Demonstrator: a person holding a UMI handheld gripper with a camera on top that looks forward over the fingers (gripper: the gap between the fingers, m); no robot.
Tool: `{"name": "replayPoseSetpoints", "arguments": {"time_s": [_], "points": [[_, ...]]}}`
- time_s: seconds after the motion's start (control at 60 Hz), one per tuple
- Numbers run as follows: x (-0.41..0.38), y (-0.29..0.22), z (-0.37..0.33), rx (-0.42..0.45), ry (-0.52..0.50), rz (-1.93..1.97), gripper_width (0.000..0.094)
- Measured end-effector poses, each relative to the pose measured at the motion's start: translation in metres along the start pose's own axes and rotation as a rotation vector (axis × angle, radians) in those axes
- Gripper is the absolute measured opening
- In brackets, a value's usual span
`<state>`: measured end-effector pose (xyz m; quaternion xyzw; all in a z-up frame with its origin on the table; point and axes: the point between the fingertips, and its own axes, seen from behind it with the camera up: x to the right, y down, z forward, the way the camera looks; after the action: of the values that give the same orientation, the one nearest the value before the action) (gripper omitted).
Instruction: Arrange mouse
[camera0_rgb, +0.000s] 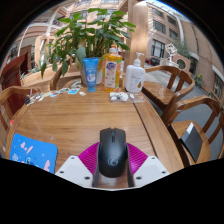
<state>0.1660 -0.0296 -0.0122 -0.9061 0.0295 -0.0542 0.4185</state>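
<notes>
Nearest of all are the gripper's (112, 172) two fingers, their magenta pads (88, 157) showing to either side of a black mouse (112, 152) that sits directly between them on the wooden table (70, 115). The pads sit right against the mouse's flanks, but I cannot tell whether they are pressing on it or merely flanking it, since no gap is plainly visible either way. What matters for any coming move is the alignment: the mouse's long axis runs straight ahead along the line of the fingers, nose pointing away, so the fingers stand at its two long sides — squarely placed for a side grip, with no turning called for. By my reckoning the task is at the grasp or the release; which one cannot be read from this view. To the left and just ahead of the fingers lies a blue card or booklet (33, 151), apart from the mouse. Beyond, the tabletop runs open to its far end, where there stand a blue tube (91, 73), a yellow bottle (112, 69) and a white pump bottle (135, 79), close together — with a leafy green plant (88, 32) behind them. Wooden chairs (196, 128) ring the table.
</notes>
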Motion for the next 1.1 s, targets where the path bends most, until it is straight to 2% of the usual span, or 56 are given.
{"name": "replayPoseSetpoints", "arguments": {"time_s": [0.05, 0.167, 0.3, 0.417, 0.567, 0.683, 0.783, 0.817, 0.867, 0.9, 1.017, 1.1], "points": [[-0.001, 0.000, 0.000, 0.003, 0.002, 0.002, 0.0371], [0.002, -0.001, -0.004, 0.014, 0.012, 0.014, 0.0369], [0.019, -0.035, -0.042, 0.089, 0.039, 0.032, 0.0369], [0.030, -0.101, -0.105, 0.229, 0.037, 0.081, 0.0369], [-0.003, -0.189, -0.217, 0.456, -0.038, 0.113, 0.0368], [-0.060, -0.206, -0.263, 0.526, -0.145, 0.103, 0.0367], [-0.127, -0.177, -0.263, 0.458, -0.242, 0.064, 0.0366], [-0.151, -0.140, -0.254, 0.420, -0.268, 0.038, 0.0365], [-0.181, -0.121, -0.234, 0.340, -0.300, 0.022, 0.0365], [-0.199, -0.090, -0.219, 0.280, -0.319, 0.005, 0.0365], [-0.243, -0.006, -0.171, 0.107, -0.332, -0.025, 0.0366], [-0.252, 0.036, -0.146, 0.044, -0.310, -0.049, 0.0367]]}}
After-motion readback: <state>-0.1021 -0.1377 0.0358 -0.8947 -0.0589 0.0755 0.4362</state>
